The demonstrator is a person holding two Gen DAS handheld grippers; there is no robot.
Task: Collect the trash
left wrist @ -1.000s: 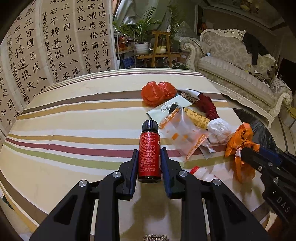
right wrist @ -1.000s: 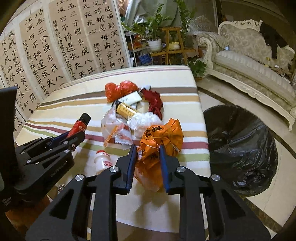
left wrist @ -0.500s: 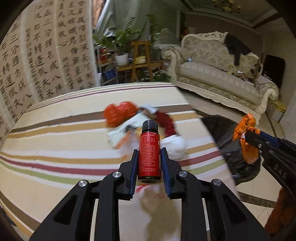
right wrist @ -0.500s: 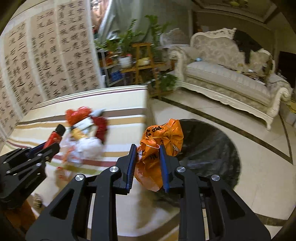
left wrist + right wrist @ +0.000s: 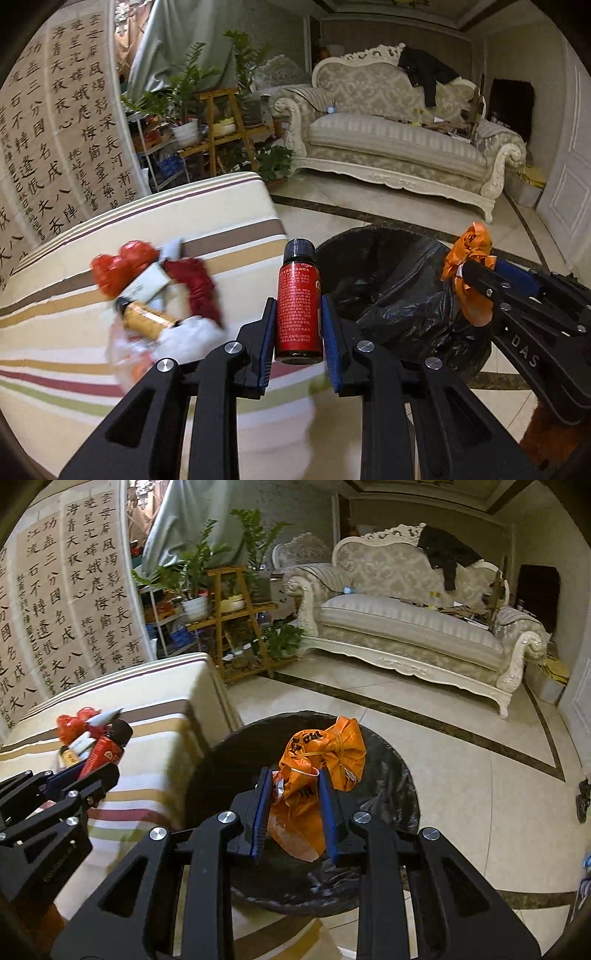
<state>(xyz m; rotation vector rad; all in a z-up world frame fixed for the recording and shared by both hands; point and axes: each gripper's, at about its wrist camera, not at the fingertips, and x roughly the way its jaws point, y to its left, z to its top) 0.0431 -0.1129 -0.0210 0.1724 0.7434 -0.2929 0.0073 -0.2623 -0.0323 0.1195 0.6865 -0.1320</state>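
Note:
My left gripper (image 5: 298, 332) is shut on a small red bottle (image 5: 298, 306) with a black cap, held upright at the table's right edge, beside the black trash bag (image 5: 399, 288) on the floor. My right gripper (image 5: 293, 805) is shut on a knotted orange plastic bag (image 5: 317, 771) and holds it over the open trash bag (image 5: 388, 786). The orange bag also shows in the left wrist view (image 5: 471, 266). The red bottle shows in the right wrist view (image 5: 107, 749). A blurred pile of trash (image 5: 159, 291) lies on the striped table (image 5: 74, 350).
A cream sofa (image 5: 413, 624) stands at the far side of the tiled floor (image 5: 498, 794). A wooden plant stand (image 5: 236, 620) with pots is behind the table. A calligraphy screen (image 5: 62, 140) lines the left wall.
Both grippers swung right from over the table toward the trash bag, carrying the bottle and the orange bag. The orange bag is now above the bag's opening.

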